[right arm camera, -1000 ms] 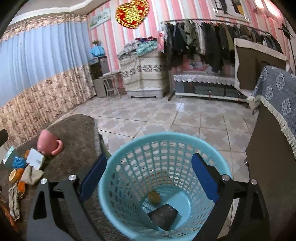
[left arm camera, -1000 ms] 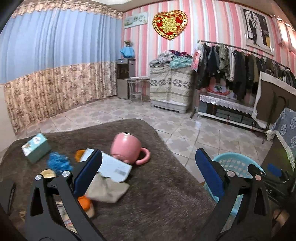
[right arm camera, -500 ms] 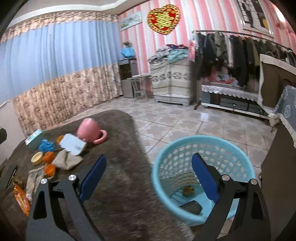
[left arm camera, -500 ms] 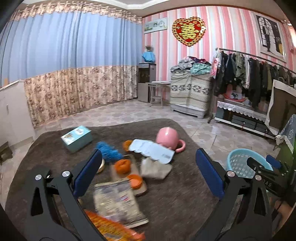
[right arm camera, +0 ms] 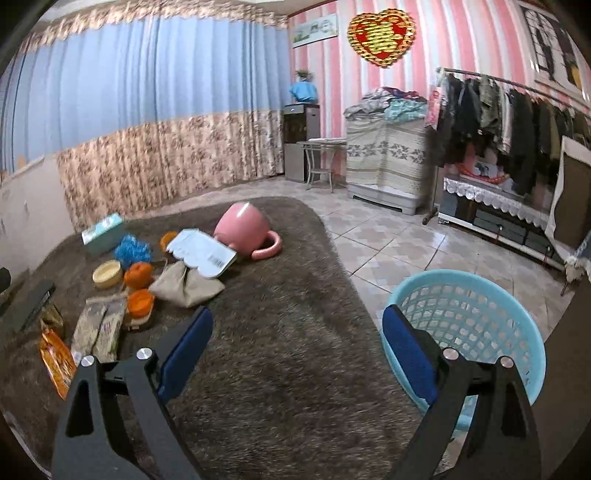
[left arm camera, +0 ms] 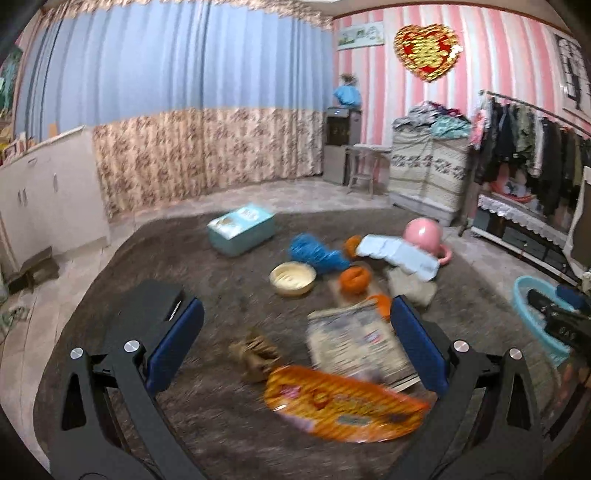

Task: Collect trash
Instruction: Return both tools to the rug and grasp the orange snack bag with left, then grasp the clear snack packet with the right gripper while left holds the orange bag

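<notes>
only rightward, basket [right arm camera: 480, 310] interior

Pink-striped wall [right arm camera: 461, 40] carries a red-gold heart ornament [right arm camera: 381, 36]; blue curtains [left arm camera: 177, 66] over floral panels run along the left; a loaded clothes rack [right arm camera: 509, 107] stands right, above the patterned tile floor [right arm camera: 391, 243].

A shaggy, matt brown cloth [right arm camera: 288, 332] covers the tabletop. The light-blue perforated plastic basket [right arm camera: 480, 306] looks smooth; the pink ceramic mug [right arm camera: 242, 229] glossy; the orange foil snack wrapper [left arm camera: 343, 404] shiny.
</notes>
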Available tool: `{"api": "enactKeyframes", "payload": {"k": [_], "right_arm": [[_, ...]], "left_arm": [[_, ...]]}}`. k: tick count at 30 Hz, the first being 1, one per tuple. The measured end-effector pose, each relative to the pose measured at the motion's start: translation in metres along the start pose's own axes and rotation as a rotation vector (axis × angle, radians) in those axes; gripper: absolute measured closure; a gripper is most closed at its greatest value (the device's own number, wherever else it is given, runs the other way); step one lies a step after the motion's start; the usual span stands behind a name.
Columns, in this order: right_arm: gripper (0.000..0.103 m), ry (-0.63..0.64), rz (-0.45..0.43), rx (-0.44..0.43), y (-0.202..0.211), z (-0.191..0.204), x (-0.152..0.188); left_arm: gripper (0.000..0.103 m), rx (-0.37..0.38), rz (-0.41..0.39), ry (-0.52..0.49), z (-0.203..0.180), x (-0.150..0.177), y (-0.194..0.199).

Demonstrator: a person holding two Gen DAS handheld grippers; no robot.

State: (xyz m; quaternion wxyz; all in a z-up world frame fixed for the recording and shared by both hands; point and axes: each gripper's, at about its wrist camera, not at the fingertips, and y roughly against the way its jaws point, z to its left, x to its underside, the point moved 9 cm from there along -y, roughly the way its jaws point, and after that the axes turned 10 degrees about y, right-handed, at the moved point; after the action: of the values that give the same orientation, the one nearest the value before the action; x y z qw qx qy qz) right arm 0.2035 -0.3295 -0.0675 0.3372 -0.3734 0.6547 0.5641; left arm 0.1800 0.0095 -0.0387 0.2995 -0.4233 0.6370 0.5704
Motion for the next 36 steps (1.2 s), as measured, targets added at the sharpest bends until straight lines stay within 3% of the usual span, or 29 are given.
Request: {"api": "enactKeyframes", "payload": {"k": [6, 14, 19, 23, 24, 27, 31, 36], "right_arm": [[0.012, 0.039, 0.03, -0.014, -0.009, 0.017, 0.005], [0.012, 0.059, 0.047, -0.018, -0.014, 0.026, 0.008], [0.012, 0.068, 0.061, -0.018, -0.019, 0.03, 0.009], [0.012, 0.073, 0.065, -0.023, -0.021, 0.036, 0.009], [0.012, 0.077, 0.066, -0.024, -0.021, 0.038, 0.01], [0.012, 0.084, 0.068, -0.031, -0.022, 0.043, 0.01], [0.012, 0.094, 0.068, -0.047, -0.022, 0.053, 0.01], [0.012, 0.13, 0.059, -0.074, -0.02, 0.07, 0.007]], "left_arm": [[0.006, -0.024, 0.095, 0.035, 0.029, 0.031, -0.031], [0.006, 0.053, 0.267, 0.038, 0.024, 0.078, -0.065], [0.031, 0.113, 0.352, 0.025, 0.012, 0.101, -0.07], [0.048, 0.117, 0.341, -0.026, 0.002, 0.11, -0.066], [0.055, 0.115, 0.337, -0.036, 0.001, 0.109, -0.065], [0.089, 0.149, 0.349, -0.053, -0.003, 0.109, -0.064], [0.103, 0.182, 0.35, -0.052, -0.003, 0.108, -0.061], [0.103, 0.2, 0.291, -0.021, 0.007, 0.085, -0.046]]}}
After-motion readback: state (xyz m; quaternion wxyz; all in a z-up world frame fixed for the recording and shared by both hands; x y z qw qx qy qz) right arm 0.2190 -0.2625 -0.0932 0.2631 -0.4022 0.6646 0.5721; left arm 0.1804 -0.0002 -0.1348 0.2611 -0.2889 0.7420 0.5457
